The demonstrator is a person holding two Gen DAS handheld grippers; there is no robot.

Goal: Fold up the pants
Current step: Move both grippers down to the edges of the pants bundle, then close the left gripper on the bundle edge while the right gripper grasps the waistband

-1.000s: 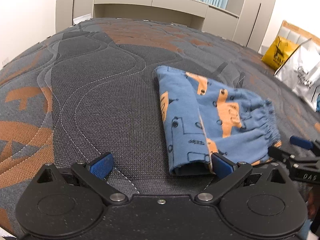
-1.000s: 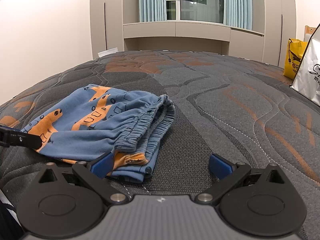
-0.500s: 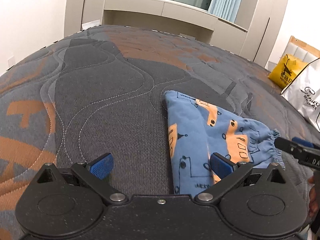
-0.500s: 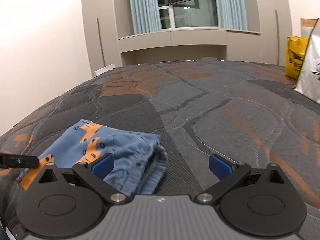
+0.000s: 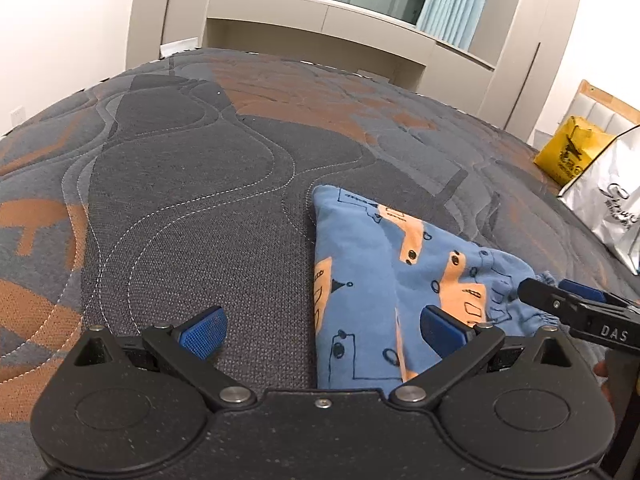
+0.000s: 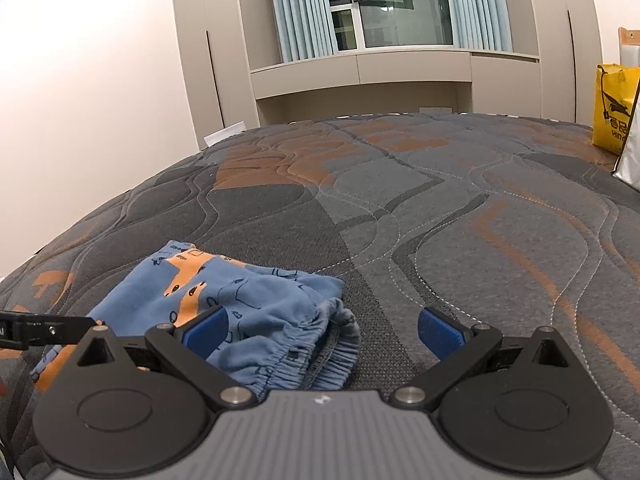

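- Left wrist view: left gripper point(image 5: 323, 330) is hovering over the mattress point(image 5: 192, 216) w/ jaws spread wide, nothing btwn the blue pads point(image 5: 202, 330).
- Pants point(image 5: 384, 276), blue w/ orange vehicle print, are lying folded into a compact bundle on the mattress, toward its near edge; far corner of the bundle is pointing at the window side.
- Left gripper's right pad is sitting in front of the pants fabric; can't tell if it's touching. Left pad is sitting over bare quilt.
- Right gripper point(image 5: 560, 300) is poking in from the right edge of this view, tip just over the elastic waistband; a bit of a hand point(image 5: 604, 376) is showing below it.
- Yellow bag point(image 5: 568, 152) and white bag point(image 5: 612, 208) are standing at the mattress's far right side.
- Right wrist view: right gripper point(image 6: 323, 330) is also gaping wide, gripping nothing.
- Pants point(image 6: 240, 296) are lying left of centre here, gathered waistband turned toward the camera, partly btwn the pads; left pad is overlapping the fabric, right pad is over bare mattress point(image 6: 480, 216).
- Left gripper's finger point(image 6: 48, 328) is reaching in from the left edge, tip over the pants' left side.
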